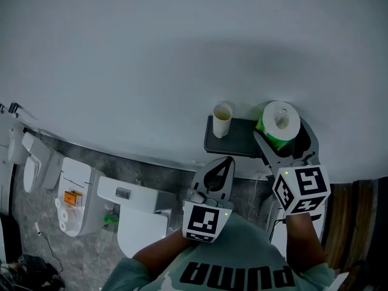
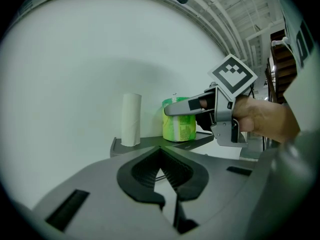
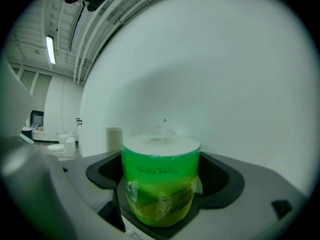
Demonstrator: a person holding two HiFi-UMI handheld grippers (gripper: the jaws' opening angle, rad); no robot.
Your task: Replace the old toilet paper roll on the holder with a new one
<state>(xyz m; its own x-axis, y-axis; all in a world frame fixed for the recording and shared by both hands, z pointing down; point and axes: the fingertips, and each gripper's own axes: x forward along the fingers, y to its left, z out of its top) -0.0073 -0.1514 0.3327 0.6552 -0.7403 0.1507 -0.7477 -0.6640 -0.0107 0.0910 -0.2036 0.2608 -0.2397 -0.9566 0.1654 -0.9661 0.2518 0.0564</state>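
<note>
The old roll [image 1: 222, 119] stands at the shelf's [image 1: 242, 137] left end. My left gripper [image 1: 224, 163] hangs short, jaws closed, empty. At the right end, my right gripper's [image 1: 284, 139] jaws gape around the wrapped new roll [image 1: 280, 121], not pressing. I reckon the next move is to squeeze gently and lift.

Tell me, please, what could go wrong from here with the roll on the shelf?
1. The green plastic-wrapped toilet paper roll stands between the right gripper's open fingers, ungripped; a sideways nudge could topple it off the dark grey wall shelf.
2. The upright cardboard tube beside it looks light; a passing gripper could knock it over.
</note>
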